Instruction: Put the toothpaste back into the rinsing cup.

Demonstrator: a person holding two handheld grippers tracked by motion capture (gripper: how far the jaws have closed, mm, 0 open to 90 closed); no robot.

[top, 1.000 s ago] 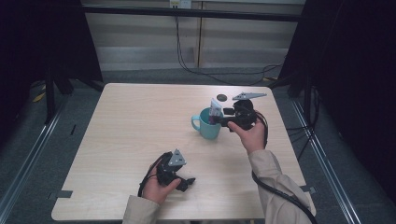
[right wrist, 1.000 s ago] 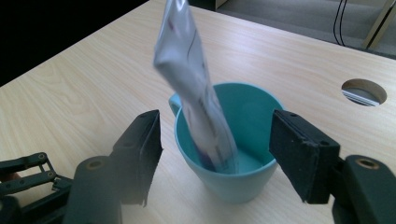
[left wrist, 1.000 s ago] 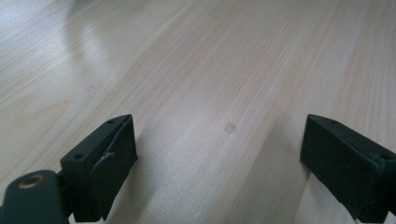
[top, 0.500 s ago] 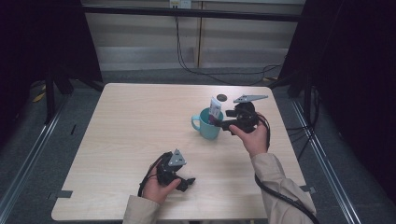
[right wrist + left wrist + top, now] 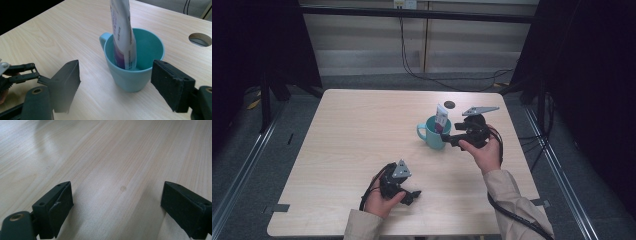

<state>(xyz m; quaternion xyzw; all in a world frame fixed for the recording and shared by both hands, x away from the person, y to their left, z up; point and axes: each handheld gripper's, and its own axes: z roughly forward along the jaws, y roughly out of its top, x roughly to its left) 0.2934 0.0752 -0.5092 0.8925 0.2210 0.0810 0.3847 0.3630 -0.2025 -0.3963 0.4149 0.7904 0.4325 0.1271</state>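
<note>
Two jaws of the right gripper (image 5: 115,85) have just been opening and now stand wide, clear of the tube (image 5: 123,35), nothing between the pads. Tube is released: it stands on end in the mug (image 5: 133,75), leaning on the rim, so placement looks done. Left gripper (image 5: 117,207) rests open and empty near the front of the table (image 5: 352,130). Mug: teal, smooth, glossy, one handle. Tube: soft, flattened, white with purple print. Table: pale wood grain, matte.

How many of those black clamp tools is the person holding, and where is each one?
2. The left gripper lies low on the table near its front edge, jaws open on nothing. The right gripper is beside the teal mug holding a tube, its jaws just opened.
</note>
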